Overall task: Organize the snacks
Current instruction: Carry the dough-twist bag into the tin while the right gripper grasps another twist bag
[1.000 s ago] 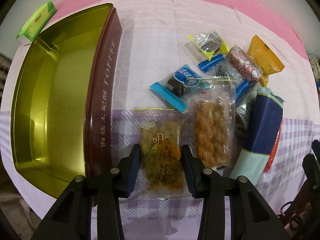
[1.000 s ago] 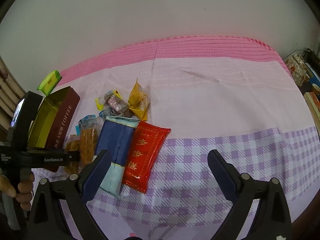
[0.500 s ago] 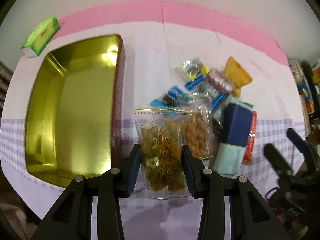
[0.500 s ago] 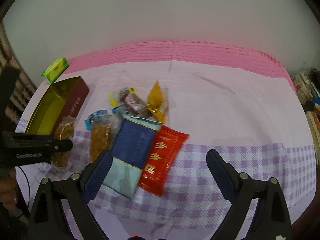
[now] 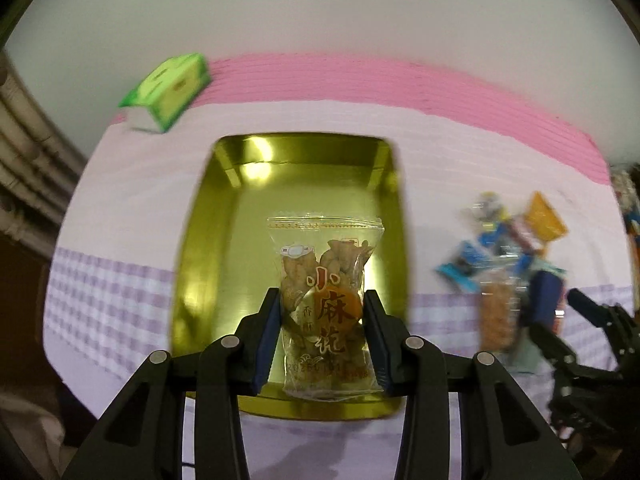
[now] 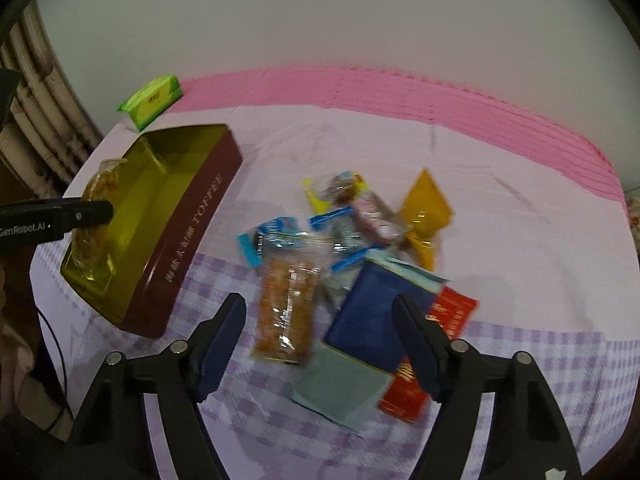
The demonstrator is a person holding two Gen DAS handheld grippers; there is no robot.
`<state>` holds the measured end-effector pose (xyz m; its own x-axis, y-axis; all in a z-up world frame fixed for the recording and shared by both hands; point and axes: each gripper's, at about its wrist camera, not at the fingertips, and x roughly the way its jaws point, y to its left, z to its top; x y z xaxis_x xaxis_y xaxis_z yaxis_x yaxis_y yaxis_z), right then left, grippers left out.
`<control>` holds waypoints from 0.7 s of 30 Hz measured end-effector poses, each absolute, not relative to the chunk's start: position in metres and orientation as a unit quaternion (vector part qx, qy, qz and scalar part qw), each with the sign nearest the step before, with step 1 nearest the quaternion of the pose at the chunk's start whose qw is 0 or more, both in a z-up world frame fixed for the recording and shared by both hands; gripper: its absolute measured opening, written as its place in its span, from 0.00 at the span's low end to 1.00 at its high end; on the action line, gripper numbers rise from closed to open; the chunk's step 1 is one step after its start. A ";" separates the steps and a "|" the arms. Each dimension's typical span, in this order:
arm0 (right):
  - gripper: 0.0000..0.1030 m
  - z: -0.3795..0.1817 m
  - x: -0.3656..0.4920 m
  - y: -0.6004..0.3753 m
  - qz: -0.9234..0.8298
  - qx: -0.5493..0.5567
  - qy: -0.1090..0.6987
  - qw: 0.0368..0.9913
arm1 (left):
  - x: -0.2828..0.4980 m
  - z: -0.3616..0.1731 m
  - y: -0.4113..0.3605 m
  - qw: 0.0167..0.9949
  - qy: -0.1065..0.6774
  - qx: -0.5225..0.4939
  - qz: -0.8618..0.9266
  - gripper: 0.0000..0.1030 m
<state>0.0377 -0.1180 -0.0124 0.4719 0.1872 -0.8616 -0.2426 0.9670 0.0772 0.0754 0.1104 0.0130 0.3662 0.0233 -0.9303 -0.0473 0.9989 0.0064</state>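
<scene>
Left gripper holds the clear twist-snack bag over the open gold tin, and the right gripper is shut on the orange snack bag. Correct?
Not quite: the right gripper is open, holding nothing, above the orange snack bag, as the right wrist view shows. The rest stands.

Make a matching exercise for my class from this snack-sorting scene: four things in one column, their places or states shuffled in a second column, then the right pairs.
Things
1. clear snack bag
2. toffee tin
3. green packet
4. right gripper

Places or states
A. open, holding nothing
B. at the table's far edge, behind the tin
C. clamped in the left gripper
D. open, gold inside

Pairs: 1-C, 2-D, 3-B, 4-A
</scene>
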 end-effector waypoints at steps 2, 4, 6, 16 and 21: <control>0.63 -0.019 0.045 -0.109 0.129 -0.022 0.514 0.848 | 0.078 0.004 0.127 0.822 0.568 -0.010 0.037 0.40; 0.60 -0.025 0.051 -0.101 0.128 -0.023 0.523 0.843 | 0.078 -0.002 0.135 0.819 0.572 -0.010 0.044 0.40; 0.59 -0.030 0.057 -0.096 0.118 -0.025 0.532 0.838 | 0.078 -0.010 0.145 0.814 0.579 -0.013 0.047 0.40; 0.60 -0.048 0.075 -0.076 0.086 -0.060 0.568 0.816 | 0.077 -0.039 0.160 0.798 0.600 -0.005 0.055 0.40; 0.60 -0.050 0.081 -0.067 0.074 -0.076 0.568 0.816 | 0.079 -0.053 0.164 0.792 0.607 0.006 0.063 0.40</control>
<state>0.0806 -0.0667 -0.0502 0.3428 0.0345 -0.9388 -0.2073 0.9775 -0.0398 0.0795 0.1637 -0.0525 0.2551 0.1071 -0.9610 -0.0929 0.9920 0.0859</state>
